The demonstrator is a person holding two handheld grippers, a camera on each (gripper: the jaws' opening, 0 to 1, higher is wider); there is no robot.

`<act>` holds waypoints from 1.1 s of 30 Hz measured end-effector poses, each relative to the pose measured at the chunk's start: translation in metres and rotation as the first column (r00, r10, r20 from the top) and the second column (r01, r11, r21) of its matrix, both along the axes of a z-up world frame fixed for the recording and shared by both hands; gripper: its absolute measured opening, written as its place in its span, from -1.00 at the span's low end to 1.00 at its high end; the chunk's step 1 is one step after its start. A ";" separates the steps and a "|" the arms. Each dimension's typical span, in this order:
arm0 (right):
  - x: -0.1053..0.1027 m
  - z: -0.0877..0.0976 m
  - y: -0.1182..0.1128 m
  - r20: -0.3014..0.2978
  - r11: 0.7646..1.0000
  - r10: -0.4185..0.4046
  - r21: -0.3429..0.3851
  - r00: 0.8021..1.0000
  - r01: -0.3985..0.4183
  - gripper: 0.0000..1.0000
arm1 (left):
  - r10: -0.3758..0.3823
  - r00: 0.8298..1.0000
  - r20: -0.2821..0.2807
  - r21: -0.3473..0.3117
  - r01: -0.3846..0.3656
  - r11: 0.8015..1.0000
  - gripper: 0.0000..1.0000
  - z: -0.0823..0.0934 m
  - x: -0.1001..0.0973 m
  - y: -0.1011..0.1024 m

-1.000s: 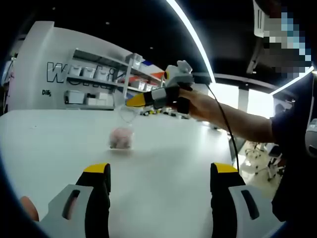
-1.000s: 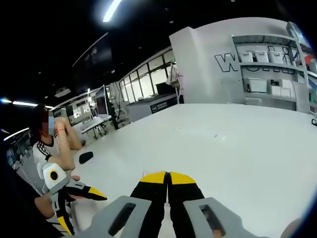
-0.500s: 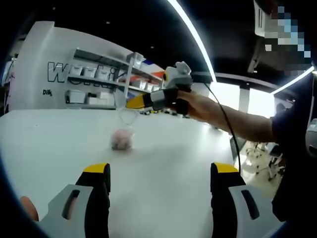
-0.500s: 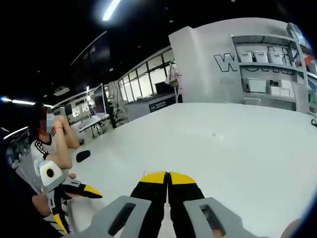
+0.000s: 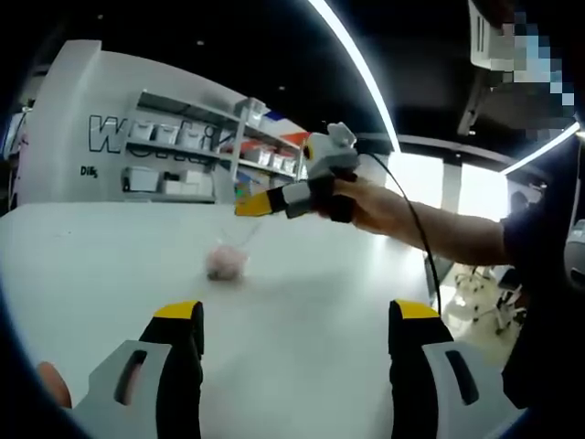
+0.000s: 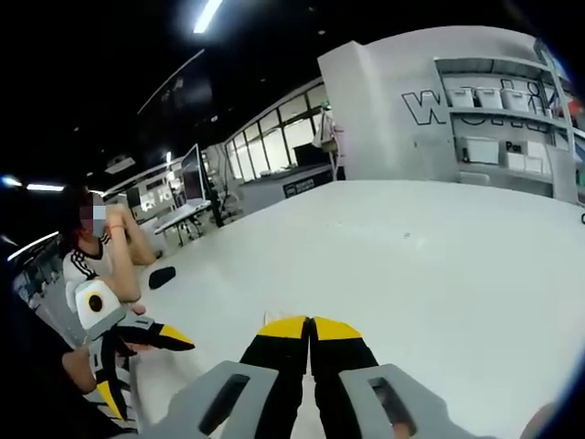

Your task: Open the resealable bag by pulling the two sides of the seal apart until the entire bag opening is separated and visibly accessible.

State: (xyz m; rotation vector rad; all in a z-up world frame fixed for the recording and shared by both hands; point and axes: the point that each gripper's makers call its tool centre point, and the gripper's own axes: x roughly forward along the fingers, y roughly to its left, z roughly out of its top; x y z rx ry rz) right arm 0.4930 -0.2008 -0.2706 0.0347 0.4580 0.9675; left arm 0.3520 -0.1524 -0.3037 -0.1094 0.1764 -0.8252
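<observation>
Bag (image 5: 226, 260) is resting mid-table (image 5: 302, 311), its clear top now slack and lower than a moment ago. We are holding the right gripper (image 5: 249, 205) above it, jaws together; whether film is pinched, we cannot tell. Left gripper (image 5: 288, 334) is waiting apart. Seal looks unopened.
</observation>
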 end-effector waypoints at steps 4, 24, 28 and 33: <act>-0.011 -0.006 0.003 -0.015 1.000 0.021 0.002 1.000 -0.021 -1.00 | 0.000 1.000 0.002 0.001 0.000 1.000 0.65 0.002 -0.001 0.000; -0.047 -0.019 0.016 0.004 0.990 0.139 -0.030 0.990 -0.138 -0.81 | 0.004 1.000 0.005 0.008 -0.004 1.000 0.64 0.005 -0.006 -0.001; -0.054 -0.018 0.015 0.004 0.989 0.146 -0.024 0.989 -0.146 -0.81 | 0.007 1.000 0.006 0.009 -0.007 1.000 0.64 0.006 -0.007 0.000; -0.056 -0.018 0.011 0.006 0.989 0.143 -0.025 0.990 -0.143 -0.81 | 0.006 1.000 0.006 0.006 -0.006 1.000 0.64 0.006 -0.009 -0.002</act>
